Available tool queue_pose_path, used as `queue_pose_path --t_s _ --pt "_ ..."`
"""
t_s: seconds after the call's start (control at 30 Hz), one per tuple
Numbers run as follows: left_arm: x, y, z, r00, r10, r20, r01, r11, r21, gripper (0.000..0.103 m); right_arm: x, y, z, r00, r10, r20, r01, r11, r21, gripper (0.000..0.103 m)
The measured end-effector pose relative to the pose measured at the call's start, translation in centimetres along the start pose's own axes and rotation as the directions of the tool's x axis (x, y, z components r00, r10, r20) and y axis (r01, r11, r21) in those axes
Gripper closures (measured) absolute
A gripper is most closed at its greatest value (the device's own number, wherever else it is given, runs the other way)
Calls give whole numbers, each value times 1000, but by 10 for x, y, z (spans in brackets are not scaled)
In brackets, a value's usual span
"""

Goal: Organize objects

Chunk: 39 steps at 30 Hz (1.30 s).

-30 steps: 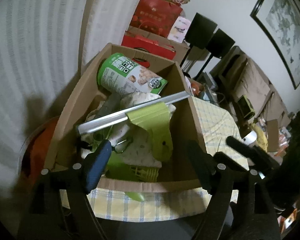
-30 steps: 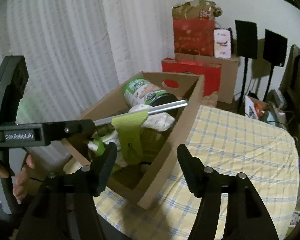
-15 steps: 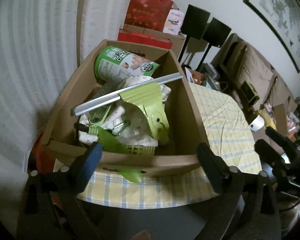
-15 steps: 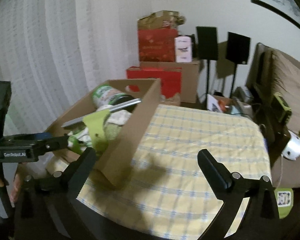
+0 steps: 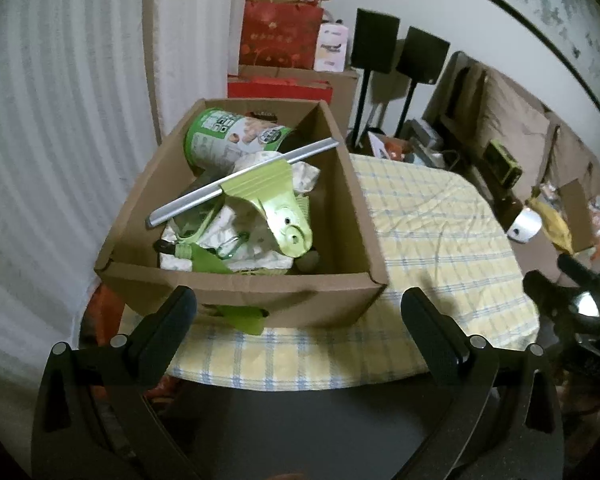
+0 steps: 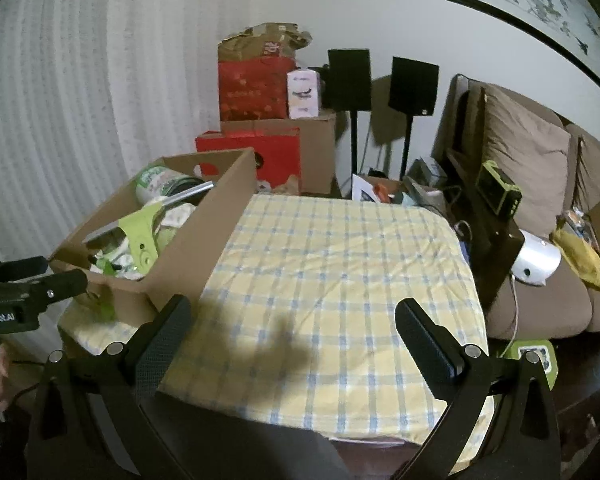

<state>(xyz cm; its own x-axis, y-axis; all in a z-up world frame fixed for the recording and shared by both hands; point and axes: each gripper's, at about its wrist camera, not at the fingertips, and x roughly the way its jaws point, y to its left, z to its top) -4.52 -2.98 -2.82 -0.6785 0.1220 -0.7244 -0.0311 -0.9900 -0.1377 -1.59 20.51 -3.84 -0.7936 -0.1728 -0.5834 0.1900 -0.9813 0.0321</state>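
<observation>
A cardboard box (image 5: 332,292) stands on the left end of a table with a yellow checked cloth (image 5: 432,232). In it lie a green window squeegee with a silver bar (image 5: 268,196), a green can (image 5: 224,140), white cloth and small green items. My left gripper (image 5: 300,316) is open and empty, held back in front of the box's near wall. My right gripper (image 6: 296,328) is open and empty above the near edge of the cloth (image 6: 340,264). The box (image 6: 204,240) is at its left, with the left gripper's body (image 6: 24,288) beside it.
Red gift bags and cardboard boxes (image 6: 260,120) are stacked by the curtain behind the table. Two black speakers on stands (image 6: 380,80) stand at the wall. A brown sofa with cushions (image 6: 532,184) and a white round device (image 6: 536,260) are at the right.
Both grippers have pulled back from the box. The right gripper has swung right over the cloth. The squeegee stays in the box.
</observation>
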Motion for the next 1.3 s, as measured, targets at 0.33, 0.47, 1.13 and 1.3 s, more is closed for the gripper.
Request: queue_pose_path --t_s 0.33,0.47,1.13,1.3 --pt "-15 -2 -9 1000 28 14 -28 1000 13 1 -18 -4 -11 998 -57 -5 57 998 9 1" --pt "-16 -2 -13 999 38 8 -38 999 13 1 -23 -1 -12 997 -71 -6 71 997 8 1" --pt "-22 -16 -19 997 66 33 -67 997 44 1 -18 2 -14 992 -105 -70 110 992 63 1" --pt "-23 -17 -18 997 68 40 -69 997 44 1 -18 -1 -14 990 -113 -78 119 990 71 1"
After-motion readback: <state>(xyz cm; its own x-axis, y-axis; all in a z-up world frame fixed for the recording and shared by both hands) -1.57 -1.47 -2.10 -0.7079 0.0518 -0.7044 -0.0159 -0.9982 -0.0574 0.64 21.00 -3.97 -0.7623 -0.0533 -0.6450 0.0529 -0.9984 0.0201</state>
